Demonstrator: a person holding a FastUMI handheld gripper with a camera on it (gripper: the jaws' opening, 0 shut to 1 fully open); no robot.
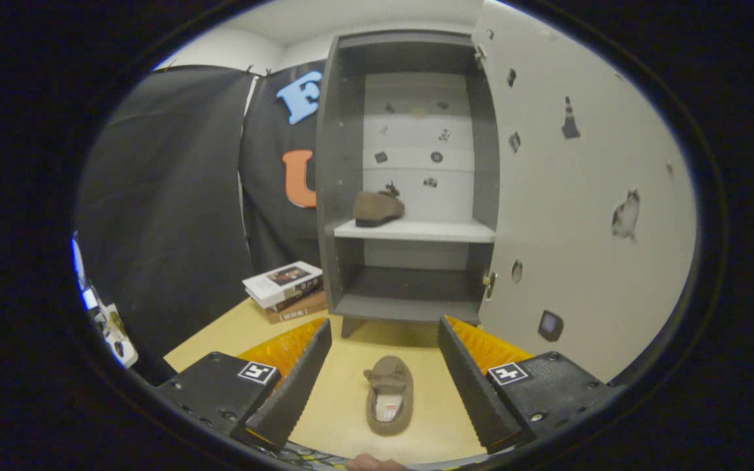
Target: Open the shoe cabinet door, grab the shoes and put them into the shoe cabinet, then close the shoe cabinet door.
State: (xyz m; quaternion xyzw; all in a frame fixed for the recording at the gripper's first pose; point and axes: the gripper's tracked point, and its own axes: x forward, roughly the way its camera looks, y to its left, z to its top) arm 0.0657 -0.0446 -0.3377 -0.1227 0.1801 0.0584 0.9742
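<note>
A brown slipper [390,396] lies on the tan table between my two fingers, toe pointing toward the cabinet. My gripper [383,340] is open, fingers wide apart on either side of the slipper and not touching it. Beyond the fingertips stands the grey shoe cabinet [410,176], its white door [586,196] swung open to the right. A second brown slipper [378,208] rests on the white middle shelf [416,230], at its left end. The lower compartment [410,288] holds nothing I can see.
A stack of books [285,289] lies on the table left of the cabinet's base. Black cloth hangs behind and to the left. The table's left edge [200,333] runs diagonally near my left finger. A fingertip [377,463] shows below the slipper.
</note>
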